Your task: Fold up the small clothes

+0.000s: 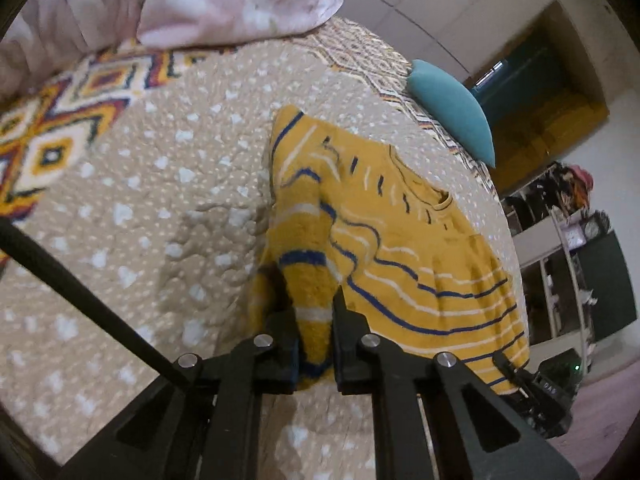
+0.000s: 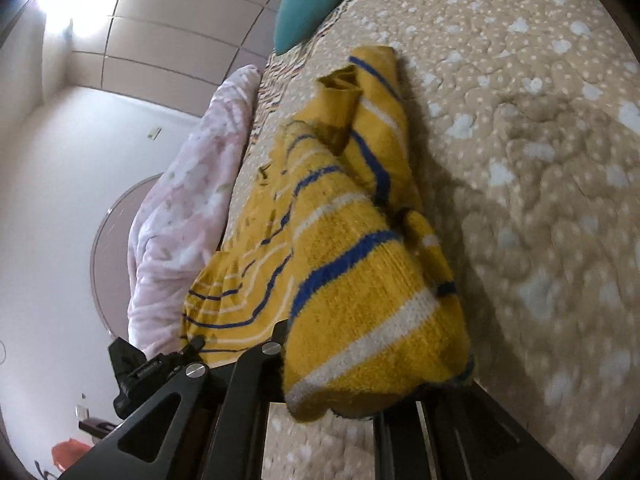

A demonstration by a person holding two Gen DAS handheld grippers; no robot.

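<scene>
- A mustard-yellow knitted sweater (image 1: 404, 240) with blue and white stripes is being folded on a bed; 1 side of it is lifted, and the rest lies flat on the quilt ahead of and to the right of the left jaws.
- The left gripper (image 1: 315, 322) is closed on a bunched fold of the knit, which is pinched between its 2 jaws, apparently so that this edge can be carried over the body of the garment.
- The right gripper (image 2: 352, 396) is buried under the draped knit, so its jaws are hidden; whether they are clamped on the fabric cannot be told, though the raised cloth suggests it is held there.
- A cuffed sleeve (image 2: 340, 92) is seen lying beyond the right jaws, folded in over the body, which fits a fold made side by side.
- The lifted edge is judged to be held at 2 points so that the fold stays straight.
- The bed is covered by a beige quilt (image 1: 160, 200) with white dots, puckered near the left jaws.
- Far ahead of the jaws, a teal pillow (image 1: 452, 108) and a pink floral blanket (image 1: 240, 0) are seen; a patterned cover (image 1: 60, 128) is seen to the left.
- A pale wall and panelled wardrobe doors (image 2: 168, 28) are seen beyond the bed.
</scene>
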